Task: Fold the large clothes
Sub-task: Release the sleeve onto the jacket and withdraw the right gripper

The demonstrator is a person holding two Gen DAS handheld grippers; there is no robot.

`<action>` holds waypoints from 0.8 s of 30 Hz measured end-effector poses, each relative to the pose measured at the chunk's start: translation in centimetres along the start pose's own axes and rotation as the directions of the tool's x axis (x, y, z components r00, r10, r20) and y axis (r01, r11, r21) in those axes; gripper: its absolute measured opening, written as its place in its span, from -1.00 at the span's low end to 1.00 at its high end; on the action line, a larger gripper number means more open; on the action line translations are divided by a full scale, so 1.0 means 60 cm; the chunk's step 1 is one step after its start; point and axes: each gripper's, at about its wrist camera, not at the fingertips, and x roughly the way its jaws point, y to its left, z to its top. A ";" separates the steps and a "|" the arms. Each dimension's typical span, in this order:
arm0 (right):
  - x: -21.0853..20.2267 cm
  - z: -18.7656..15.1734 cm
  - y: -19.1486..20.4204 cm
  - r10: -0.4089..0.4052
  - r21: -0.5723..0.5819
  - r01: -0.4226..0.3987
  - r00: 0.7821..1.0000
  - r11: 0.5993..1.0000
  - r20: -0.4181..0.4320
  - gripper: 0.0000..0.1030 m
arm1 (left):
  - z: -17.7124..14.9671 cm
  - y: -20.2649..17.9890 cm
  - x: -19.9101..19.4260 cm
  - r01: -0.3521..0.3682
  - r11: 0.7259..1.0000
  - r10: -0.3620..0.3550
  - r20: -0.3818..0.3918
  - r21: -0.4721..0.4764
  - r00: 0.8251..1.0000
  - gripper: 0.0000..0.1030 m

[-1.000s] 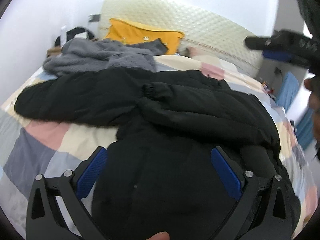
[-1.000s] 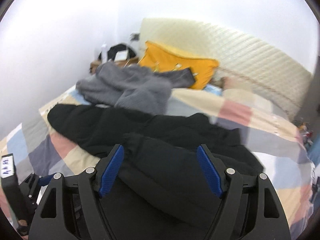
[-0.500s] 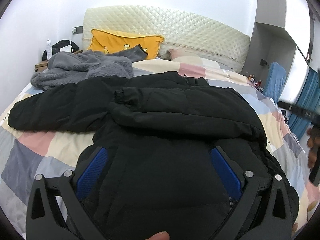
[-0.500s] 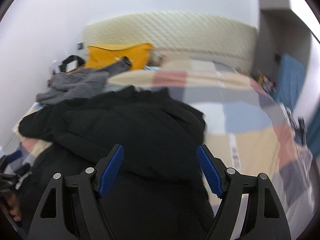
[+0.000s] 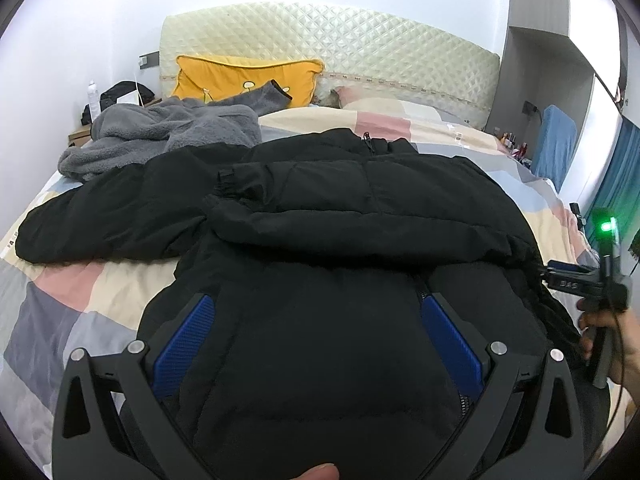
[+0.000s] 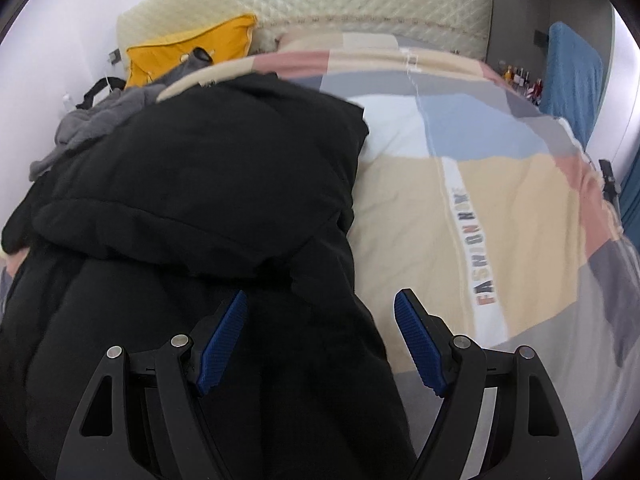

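A large black puffer jacket (image 5: 340,220) lies spread on the bed, one sleeve folded across its body and the other sleeve (image 5: 100,216) stretched out to the left. My left gripper (image 5: 316,320) is open and hovers over the jacket's lower hem. My right gripper (image 6: 320,320) is open above the jacket's right edge (image 6: 224,184), where the black fabric meets the bedspread. The right gripper also shows in the left wrist view (image 5: 588,280), held in a hand at the far right.
The bed has a patchwork quilt (image 6: 480,200) in pastel colours. A grey fleece garment (image 5: 160,132) and a yellow pillow (image 5: 240,80) lie by the quilted headboard (image 5: 340,44). A nightstand with a bottle (image 5: 93,96) stands at far left. A blue chair (image 6: 572,76) stands at right.
My right gripper has swung from the jacket's left and middle over to its right edge and dropped lower. My left gripper has stayed over the hem, with the view steadying.
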 end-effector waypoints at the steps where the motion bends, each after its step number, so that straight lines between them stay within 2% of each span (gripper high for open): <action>1: 0.009 -0.001 0.000 0.003 0.000 -0.003 1.000 1.000 -0.005 0.46 | -0.001 -0.001 0.002 -0.002 1.000 0.002 -0.002 -0.002 1.000 1.00; 6: 0.014 0.000 0.012 -0.011 -0.040 0.013 0.999 0.999 0.045 0.46 | -0.003 -0.009 0.009 -0.013 1.000 0.013 -0.010 0.007 1.000 1.00; 13: -0.027 0.020 -0.001 -0.020 0.005 0.020 0.990 1.000 0.137 0.46 | -0.002 -0.016 0.001 -0.015 1.000 0.015 0.007 0.018 1.000 1.00; 19: -0.028 0.024 -0.016 -0.038 0.022 0.035 0.985 0.999 0.167 0.46 | -0.003 -0.020 0.000 -0.019 0.999 0.019 0.012 0.035 1.000 1.00; 24: -0.030 0.026 -0.043 -0.060 0.089 0.045 0.983 0.995 0.174 0.46 | -0.003 -0.017 0.002 -0.017 0.999 0.017 0.007 0.033 1.000 1.00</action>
